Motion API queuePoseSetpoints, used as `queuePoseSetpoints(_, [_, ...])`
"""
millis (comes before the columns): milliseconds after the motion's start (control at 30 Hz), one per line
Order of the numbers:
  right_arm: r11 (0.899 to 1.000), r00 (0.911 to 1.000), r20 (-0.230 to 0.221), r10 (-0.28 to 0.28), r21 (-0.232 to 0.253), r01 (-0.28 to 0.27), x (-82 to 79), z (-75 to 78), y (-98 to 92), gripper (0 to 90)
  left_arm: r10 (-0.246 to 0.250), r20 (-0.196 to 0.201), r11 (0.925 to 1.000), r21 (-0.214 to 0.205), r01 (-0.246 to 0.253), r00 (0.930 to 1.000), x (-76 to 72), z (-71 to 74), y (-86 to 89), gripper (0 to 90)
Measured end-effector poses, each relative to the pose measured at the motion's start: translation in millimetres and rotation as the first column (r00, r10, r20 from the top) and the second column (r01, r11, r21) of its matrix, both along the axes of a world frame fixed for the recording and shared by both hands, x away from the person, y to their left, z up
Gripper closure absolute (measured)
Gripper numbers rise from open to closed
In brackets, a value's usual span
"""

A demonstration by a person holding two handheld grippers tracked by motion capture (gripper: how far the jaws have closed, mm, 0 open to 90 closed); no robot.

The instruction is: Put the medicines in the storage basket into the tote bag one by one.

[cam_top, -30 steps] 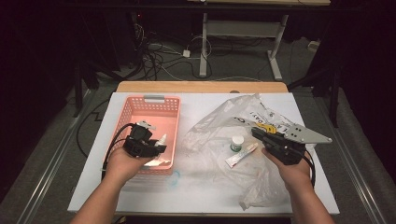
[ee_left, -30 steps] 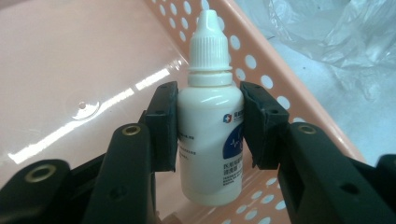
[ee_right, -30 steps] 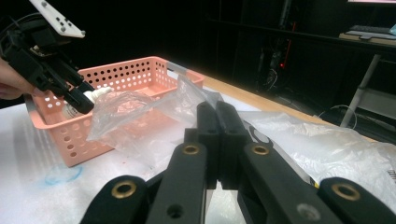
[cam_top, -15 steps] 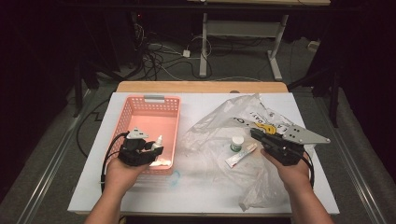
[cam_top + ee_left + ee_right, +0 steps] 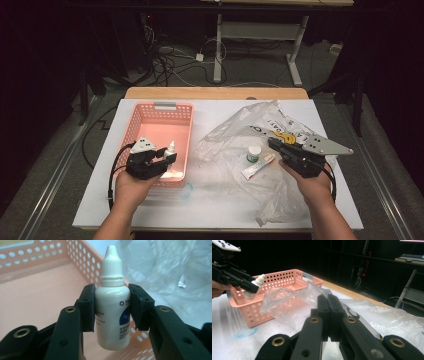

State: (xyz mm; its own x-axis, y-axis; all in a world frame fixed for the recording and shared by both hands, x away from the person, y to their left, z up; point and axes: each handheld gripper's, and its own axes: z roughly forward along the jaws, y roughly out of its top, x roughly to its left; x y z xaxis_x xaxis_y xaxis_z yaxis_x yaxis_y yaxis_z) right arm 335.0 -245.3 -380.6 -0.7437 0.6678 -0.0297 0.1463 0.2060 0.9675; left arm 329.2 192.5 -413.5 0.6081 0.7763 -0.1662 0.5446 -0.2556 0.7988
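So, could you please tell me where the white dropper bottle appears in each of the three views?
High view: dropper bottle left of centre, in the left gripper, above the pink basket.
Left gripper view: centre, clamped between the jaws.
Right gripper view: upper left.
Shared landmark: the pink basket.

The dropper bottle [image 5: 111,302] bears a blue label with unreadably small print.

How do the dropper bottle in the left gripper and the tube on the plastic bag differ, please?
The dropper bottle stands upright, while the tube lies flat. The bottle is clamped in the left gripper above the pink basket; the tube rests loose on the clear bag. The bottle is squat and round with a pointed cap; the tube is long and slim. Both are mostly white.
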Motion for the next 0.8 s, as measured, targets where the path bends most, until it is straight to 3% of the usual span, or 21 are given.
queuePoseSetpoints(167, [1.0, 1.0, 0.003, -0.001, 0.005, 0.001, -0.1, 1.1, -1.5, 90.0, -0.027, 0.04, 0.9988, -0.039, 0.029, 0.9988, -8.2, 11.1, -7.7, 57.9])
queuePoseSetpoints(233, [1.0, 1.0, 0.008, -0.002, 0.007, 0.002, -0.2, 2.2, -2.4, 90.0, -0.059, 0.052, 0.9962, -0.061, 0.062, 0.9969, -12.6, 15.3, -16.2, 58.0])
queuePoseSetpoints(300, [1.0, 1.0, 0.009, -0.003, 0.01, 0.003, -0.9, 3.5, -2.8, 90.0, -0.093, 0.07, 0.9938, -0.055, 0.097, 0.9932, -17.9, 19.9, -28.4, 58.0])
queuePoseSetpoints(433, [1.0, 0.9999, 0.012, -0.002, 0.015, 0.002, -1.4, 5.2, -2.6, 90.0, -0.172, 0.096, 0.9832, -0.044, 0.177, 0.9804, -26.5, 26.1, -59.8, 57.9])
queuePoseSetpoints(533, [1.0, 0.9999, 0.016, 0.0, 0.016, 0.0, -1.5, 5.7, -1.6, 90.0, -0.233, 0.096, 0.9709, -0.035, 0.237, 0.9678, -29.9, 24.9, -86.4, 57.9])
queuePoseSetpoints(800, [1.0, 0.9998, 0.021, 0.004, 0.021, -0.005, -3.1, 7.9, -1.5, 90.0, -0.329, 0.064, 0.9436, -0.015, 0.331, 0.942, -16.9, 5.1, -148.5, 57.9])
